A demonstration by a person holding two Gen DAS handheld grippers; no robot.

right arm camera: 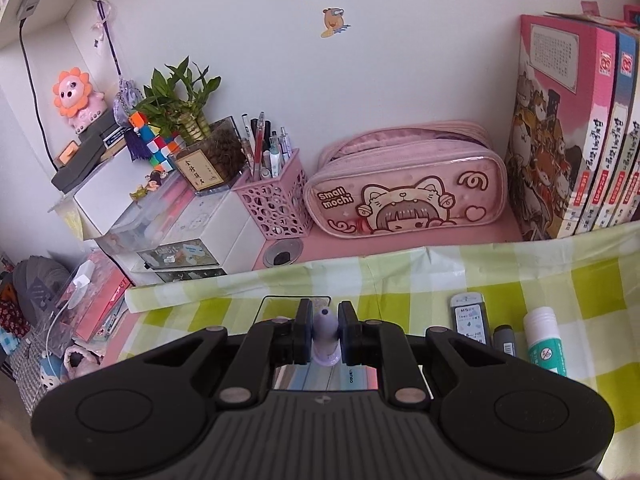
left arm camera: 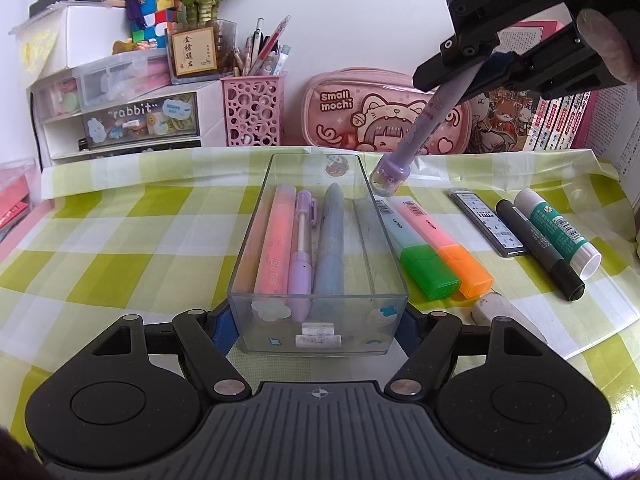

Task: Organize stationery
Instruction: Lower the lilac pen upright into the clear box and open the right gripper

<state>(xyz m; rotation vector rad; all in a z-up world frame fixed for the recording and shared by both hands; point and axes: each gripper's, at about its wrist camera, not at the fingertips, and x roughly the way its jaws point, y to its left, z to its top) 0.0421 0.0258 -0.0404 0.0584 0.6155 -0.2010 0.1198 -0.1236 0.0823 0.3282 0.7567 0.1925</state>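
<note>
A clear plastic box [left arm camera: 316, 332] stands on the checked cloth and holds a pink highlighter [left arm camera: 276, 236], a lilac pen [left arm camera: 302, 248] and a blue pen [left arm camera: 330, 240]. My left gripper [left arm camera: 316, 326] is shut on the box's near end. My right gripper [left arm camera: 486, 68] is shut on a purple pen [left arm camera: 416, 132], held tilted with its capped end above the box's far right corner. In the right wrist view the gripper [right arm camera: 325, 334] clamps that pen [right arm camera: 325, 326] above the box [right arm camera: 280, 304].
Right of the box lie green [left arm camera: 420, 248] and orange [left arm camera: 452, 248] highlighters, a lead case [left arm camera: 484, 222], a black marker [left arm camera: 540, 248], a glue stick [left arm camera: 556, 232] and an eraser [left arm camera: 492, 308]. Behind stand a pink pen holder [left arm camera: 252, 112], a pink pencil case [left arm camera: 360, 112], drawers [left arm camera: 120, 120] and books [right arm camera: 580, 140].
</note>
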